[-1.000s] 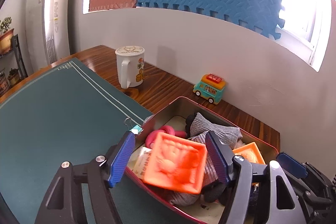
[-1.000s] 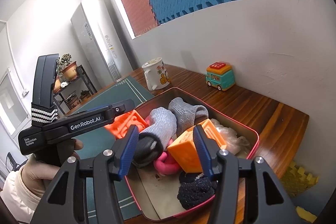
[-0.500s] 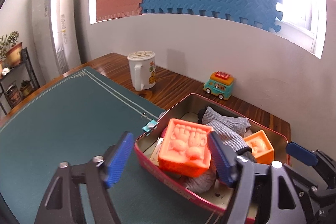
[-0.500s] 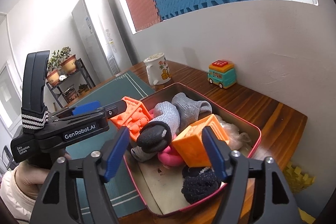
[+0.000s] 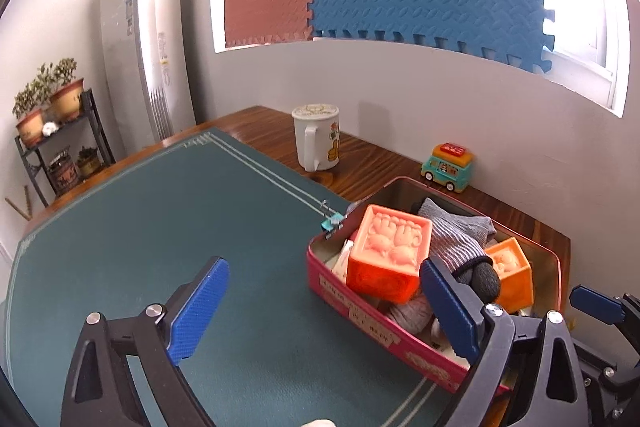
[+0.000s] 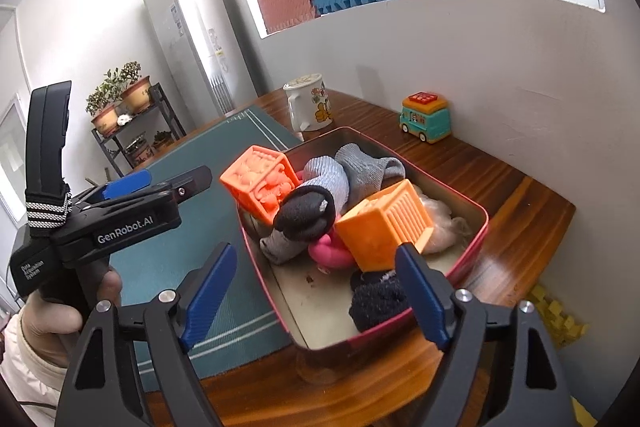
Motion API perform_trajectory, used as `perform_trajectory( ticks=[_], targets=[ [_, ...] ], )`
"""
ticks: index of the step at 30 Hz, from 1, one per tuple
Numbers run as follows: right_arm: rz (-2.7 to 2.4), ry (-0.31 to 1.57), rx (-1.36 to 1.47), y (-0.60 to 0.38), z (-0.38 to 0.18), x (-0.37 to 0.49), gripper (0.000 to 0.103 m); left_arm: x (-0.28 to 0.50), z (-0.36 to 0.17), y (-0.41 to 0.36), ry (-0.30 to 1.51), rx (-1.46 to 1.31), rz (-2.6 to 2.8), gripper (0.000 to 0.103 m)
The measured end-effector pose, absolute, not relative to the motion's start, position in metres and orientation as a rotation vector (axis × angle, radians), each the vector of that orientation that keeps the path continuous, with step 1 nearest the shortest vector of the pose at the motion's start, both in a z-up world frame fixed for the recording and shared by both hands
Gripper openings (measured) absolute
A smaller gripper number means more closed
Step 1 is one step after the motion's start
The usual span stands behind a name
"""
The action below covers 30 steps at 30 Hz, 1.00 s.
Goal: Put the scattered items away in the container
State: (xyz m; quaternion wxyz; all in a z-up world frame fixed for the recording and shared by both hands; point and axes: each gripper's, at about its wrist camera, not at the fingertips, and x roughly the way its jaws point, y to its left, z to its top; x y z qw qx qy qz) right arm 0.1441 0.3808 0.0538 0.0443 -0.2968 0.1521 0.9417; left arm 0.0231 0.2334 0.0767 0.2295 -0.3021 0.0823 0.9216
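A red tin [image 5: 362,301] [image 6: 478,227] stands on the table, half on the green mat. In it lie a red-orange embossed block [image 5: 386,253] [image 6: 260,183], a lighter orange block [image 5: 510,269] [image 6: 384,223], grey socks [image 5: 460,235] [image 6: 352,175], a pink ring [image 6: 330,255] and a dark sock [image 6: 376,301]. My left gripper [image 5: 324,311] is open and empty, just in front of the tin's near wall. It also shows in the right wrist view [image 6: 156,183]. My right gripper [image 6: 314,291] is open and empty, held back above the tin's near end.
A small teal binder clip [image 5: 331,223] lies on the green mat [image 5: 160,227] at the tin's far corner. A white mug [image 5: 316,137] and a teal toy bus [image 5: 448,167] stand on the wooden table by the wall. A plant shelf [image 5: 52,139] is at left.
My left gripper opened wider, let go of the red-orange block, which now rests in the tin, and drew back. My right gripper also opened wider and pulled back from the tin.
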Motion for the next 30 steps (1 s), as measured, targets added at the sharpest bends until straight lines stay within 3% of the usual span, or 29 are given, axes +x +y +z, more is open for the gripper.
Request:
perform_trajectory(
  ticks=[3, 30],
  targets=[
    [2.866, 0.440, -0.928, 0.377, 0.057, 0.148, 0.087, 0.027, 0.077, 0.230, 0.218, -0.858, 2.521, 0.102],
    [2.800, 0.276, -1.060, 0.376, 0.075, 0.172, 0.088, 0.051, 0.090, 0.236, 0.201, -0.970, 2.381, 0.102]
  ],
)
